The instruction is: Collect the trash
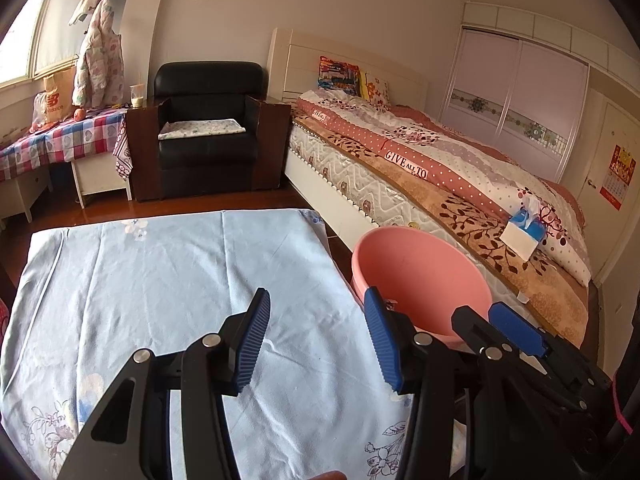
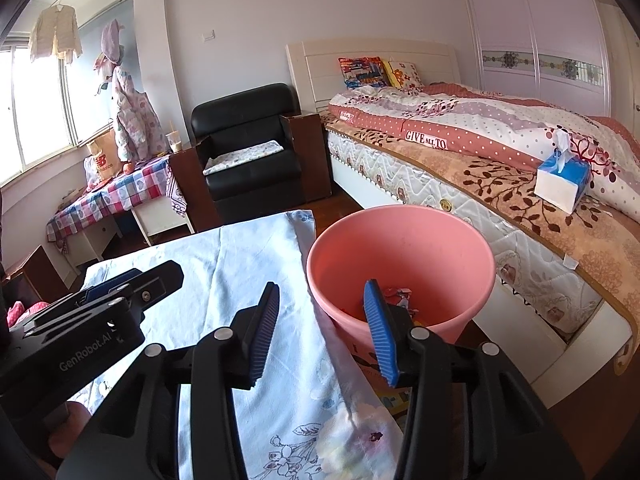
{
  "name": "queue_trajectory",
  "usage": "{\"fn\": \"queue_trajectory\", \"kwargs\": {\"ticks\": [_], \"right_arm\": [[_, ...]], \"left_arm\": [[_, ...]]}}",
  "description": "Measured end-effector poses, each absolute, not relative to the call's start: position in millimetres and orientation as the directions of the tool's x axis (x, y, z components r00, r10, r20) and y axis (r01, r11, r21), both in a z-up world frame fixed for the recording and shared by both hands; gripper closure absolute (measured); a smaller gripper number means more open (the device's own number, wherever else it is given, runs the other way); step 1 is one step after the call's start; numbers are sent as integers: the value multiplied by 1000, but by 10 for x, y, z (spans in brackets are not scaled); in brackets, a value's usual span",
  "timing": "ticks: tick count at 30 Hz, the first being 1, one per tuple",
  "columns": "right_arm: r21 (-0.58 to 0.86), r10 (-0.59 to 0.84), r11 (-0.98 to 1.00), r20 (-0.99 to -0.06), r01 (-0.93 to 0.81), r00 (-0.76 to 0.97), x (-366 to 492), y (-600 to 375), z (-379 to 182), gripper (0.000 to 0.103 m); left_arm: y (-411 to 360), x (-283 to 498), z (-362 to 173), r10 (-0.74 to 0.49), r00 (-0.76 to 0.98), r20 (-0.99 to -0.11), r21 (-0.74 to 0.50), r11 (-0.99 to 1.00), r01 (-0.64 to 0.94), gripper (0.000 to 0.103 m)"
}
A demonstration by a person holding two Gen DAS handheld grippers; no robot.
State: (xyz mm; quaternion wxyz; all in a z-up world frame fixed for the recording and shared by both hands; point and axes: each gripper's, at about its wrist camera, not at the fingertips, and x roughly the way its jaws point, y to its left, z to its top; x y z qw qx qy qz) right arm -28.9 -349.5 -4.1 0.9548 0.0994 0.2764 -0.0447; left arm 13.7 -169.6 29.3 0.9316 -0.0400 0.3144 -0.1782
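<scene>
A pink bin [image 2: 400, 252] stands on the floor between the cloth-covered table [image 2: 248, 256] and the bed. Crumpled red and white wrappers [image 2: 396, 294] lie at its bottom. My right gripper [image 2: 323, 283] hangs open over the table's right edge and the bin's near rim, nothing between its fingers. My left gripper [image 1: 317, 290] is open and empty above the pale blue floral cloth [image 1: 160, 280], with the bin [image 1: 420, 264] to its right. Each gripper shows in the other's view: the right [image 1: 516, 328] at lower right, the left [image 2: 132, 280] at left. No loose trash shows on the cloth.
A bed [image 1: 440, 168] with a patterned quilt runs along the right, a blue and white tissue box [image 2: 562, 182] on its edge. A black armchair [image 1: 208, 128] and a checked-cloth side table [image 1: 60, 140] stand at the back. Wooden floor lies beyond the table.
</scene>
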Motion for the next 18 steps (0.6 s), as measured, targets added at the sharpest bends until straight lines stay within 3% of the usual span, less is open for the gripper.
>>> {"fn": "queue_trajectory", "kwargs": {"ticks": [18], "right_arm": [[165,-28,976,-548,141,836,-279,-3497,-76,58]], "left_arm": [[-1647,132,300,-352,741,-572,-183,935,303,56]]}}
